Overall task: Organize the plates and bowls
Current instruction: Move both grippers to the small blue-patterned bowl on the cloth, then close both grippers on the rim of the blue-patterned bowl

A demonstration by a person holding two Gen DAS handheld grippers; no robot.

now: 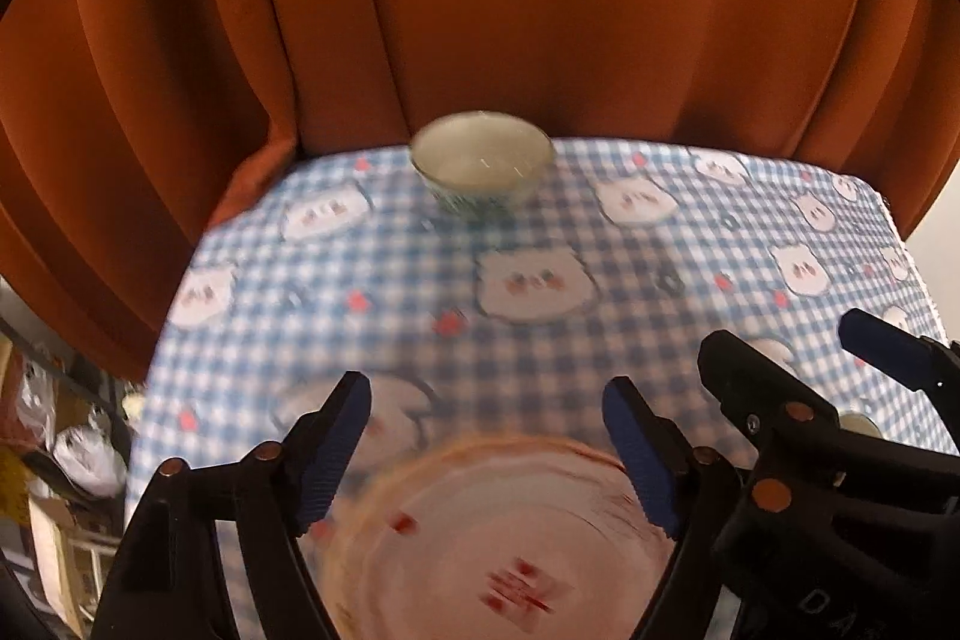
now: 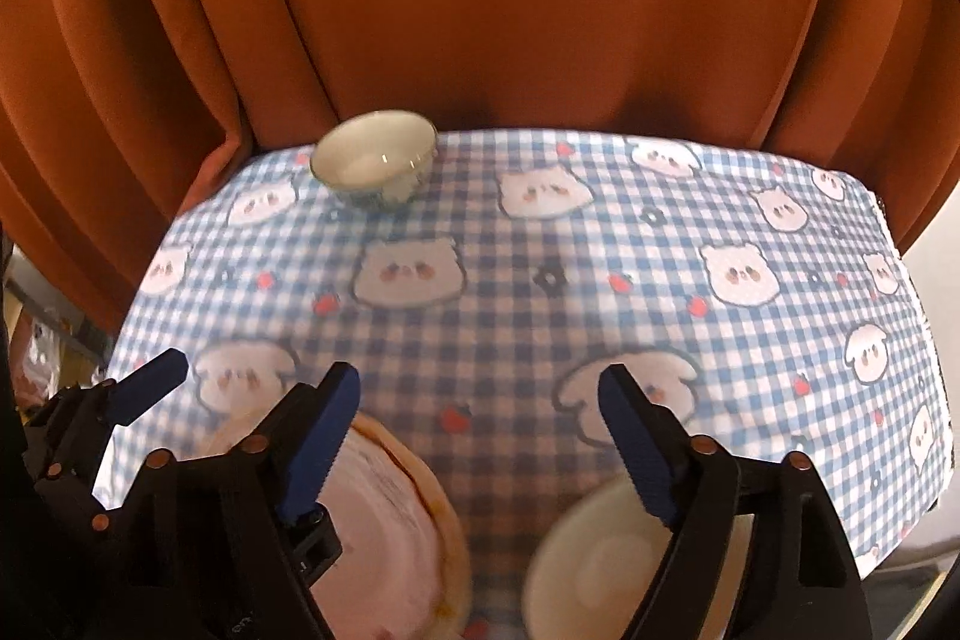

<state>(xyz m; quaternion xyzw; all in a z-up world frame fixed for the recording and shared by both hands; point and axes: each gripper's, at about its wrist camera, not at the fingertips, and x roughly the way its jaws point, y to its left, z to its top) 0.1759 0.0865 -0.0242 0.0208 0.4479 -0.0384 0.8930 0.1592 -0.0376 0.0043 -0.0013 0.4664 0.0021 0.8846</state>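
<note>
Nearest the lens in the left wrist view lies a pink plate (image 1: pixel 498 544) with red markings, flat on the desk (image 1: pixel 600 232) under its blue checked cloth. The left hand-held gripper (image 1: pixel 486 454) hangs over the plate's far rim with its jaws apart; nothing is between the pads, and no contact with the plate is visible. The image is blurred, so the rim detail cannot be confirmed.

In the right wrist view the right hand-held gripper (image 2: pixel 480 436) is likewise spread wide and empty. A pale cream bowl or dish (image 2: pixel 594 562) sits on the cloth just right of the pink plate, below this gripper's right finger; whether finger and dish touch cannot be told.

A small white bowl (image 1: pixel 480 163) with a patterned outside stands upright well beyond the plate, at the desk's far edge, close to the orange curtain (image 1: pixel 540 10).

Judgement: plate and cream dish appear to have been set side by side as a grouping, both grippers free. The far bowl stands apart from the plate and probably remains to be gathered.
</note>
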